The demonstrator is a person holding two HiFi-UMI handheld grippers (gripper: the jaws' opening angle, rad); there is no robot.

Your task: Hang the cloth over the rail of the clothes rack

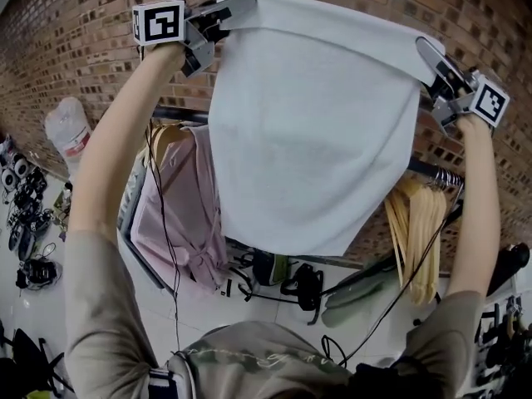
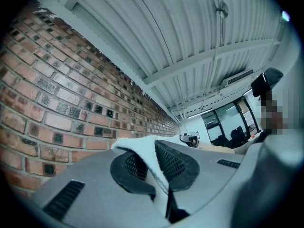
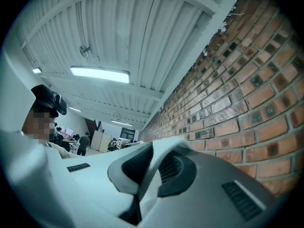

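A white cloth (image 1: 312, 131) hangs spread out between my two raised grippers, high in front of the brick wall. My left gripper (image 1: 241, 7) is shut on the cloth's upper left corner, whose edge (image 2: 145, 158) shows pinched between the black pads. My right gripper (image 1: 426, 50) is shut on the upper right corner, where cloth (image 3: 152, 163) runs between the pads. The dark rail (image 1: 179, 113) of the clothes rack runs behind and below the cloth's top edge, and the cloth hides its middle. The cloth touches nothing but the grippers.
On the rail hang a pink garment (image 1: 179, 210) at left and several wooden hangers (image 1: 420, 223) at right. A white bag (image 1: 68, 130) stands by the wall at far left. Bags and gear (image 1: 287, 277) lie on the floor under the rack. Cables run down from both grippers.
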